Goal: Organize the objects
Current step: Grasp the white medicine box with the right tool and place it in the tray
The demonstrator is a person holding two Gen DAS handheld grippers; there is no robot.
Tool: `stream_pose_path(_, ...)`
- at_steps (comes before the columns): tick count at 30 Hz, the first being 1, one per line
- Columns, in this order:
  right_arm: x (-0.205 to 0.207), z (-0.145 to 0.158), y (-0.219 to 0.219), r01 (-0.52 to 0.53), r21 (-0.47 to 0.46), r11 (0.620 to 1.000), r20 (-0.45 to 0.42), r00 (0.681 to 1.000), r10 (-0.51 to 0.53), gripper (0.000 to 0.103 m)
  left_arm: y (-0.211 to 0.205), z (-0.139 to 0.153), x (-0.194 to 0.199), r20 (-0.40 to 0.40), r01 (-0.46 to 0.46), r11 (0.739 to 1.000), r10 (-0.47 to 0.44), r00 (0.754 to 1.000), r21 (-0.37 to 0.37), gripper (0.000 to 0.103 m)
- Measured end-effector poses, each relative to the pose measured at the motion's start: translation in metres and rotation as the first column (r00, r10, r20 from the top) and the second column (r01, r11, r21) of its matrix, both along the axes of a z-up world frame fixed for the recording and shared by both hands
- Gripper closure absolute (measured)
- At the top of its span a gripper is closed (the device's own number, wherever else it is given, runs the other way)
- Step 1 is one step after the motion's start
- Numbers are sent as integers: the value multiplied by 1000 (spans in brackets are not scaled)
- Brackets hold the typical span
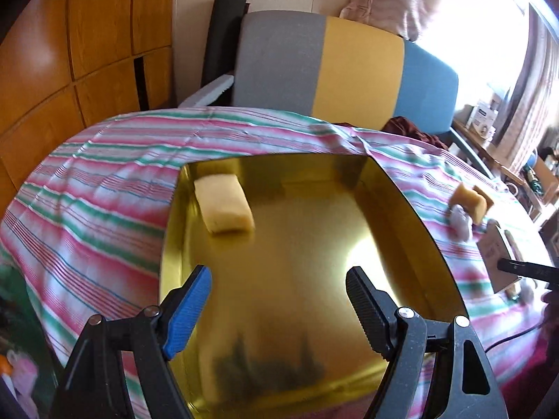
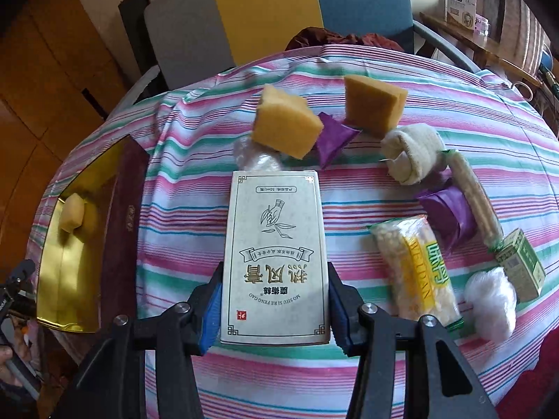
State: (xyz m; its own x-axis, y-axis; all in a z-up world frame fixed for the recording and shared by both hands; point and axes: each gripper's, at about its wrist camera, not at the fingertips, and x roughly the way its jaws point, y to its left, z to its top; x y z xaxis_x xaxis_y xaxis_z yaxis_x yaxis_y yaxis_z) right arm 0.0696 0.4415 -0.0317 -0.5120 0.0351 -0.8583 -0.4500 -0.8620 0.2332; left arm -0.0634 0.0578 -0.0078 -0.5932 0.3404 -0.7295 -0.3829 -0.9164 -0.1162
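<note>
Currently, the left tongs (image 1: 279,309) are seen spread apart above the gold tray (image 1: 412,209), nothing between the pads. One pale sponge (image 1: 223,207) is seen lying in the tray's far left corner, near the walls.

The right tongs (image 2: 274,305) are clamped on the near end of a white box (image 2: 274,258), blue pads pressed against both long edges. The box is held over the striped cloth (image 2: 244,377) that covers the surface; whether its far end touches the cloth cannot be told.

Beyond the box, on the cloth: two yellow sponges (image 2: 284,125) (image 2: 374,104), with a purple packet (image 2: 333,138) between them, touching the nearer one. A clear plastic bag (image 2: 255,160) is seen just past the box's far end. To the right: a rolled cream sock (image 2: 412,152), a long thin cereal bar (image 2: 475,199), a second purple packet (image 2: 449,214) beside it, a yellow snack pack (image 2: 415,269), a small green box (image 2: 522,269) and a white cotton ball (image 2: 491,305) touching it.

In the right wrist view the tray is seen at the far left, well apart from that cluster, the pale sponge inside it.

A grey, yellow and blue chair back (image 1: 349,70) is visible behind the surface.
</note>
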Motion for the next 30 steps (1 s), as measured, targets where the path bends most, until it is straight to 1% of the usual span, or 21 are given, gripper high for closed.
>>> stream_pose_path(3, 2, 9, -20, -26, -9, 1000, -27, 999, 26, 52, 0, -1, 11, -11, 9, 1000, -9, 1000, -6, 23)
stream_pose_path(7, -3, 21, -48, -76, 12, 997, -53, 996, 77, 52, -5, -2, 21, -16, 1, 1000, -1, 1000, -4, 23)
stream_pose_path(11, -10, 26, -69, -115, 24, 993, -65, 991, 117, 52, -11, 0, 27, -27, -20, 1000, 20, 999, -20, 23)
stream_pose_path(16, -15, 36, -92, -150, 29, 988, -89, 984, 152, 52, -22, 3, 33, -37, -70, 997, 69, 997, -36, 23)
stream_pose_path(23, -34, 58, -143, -265, 51, 963, -129, 954, 270, 52, -46, 8, 38, -47, -140, 990, 139, 989, -27, 23)
stream_pose_path(30, -54, 55, -186, -363, 50, 931, -108, 924, 366, 52, -64, 6, 39, -45, -182, 983, 181, 982, -24, 23)
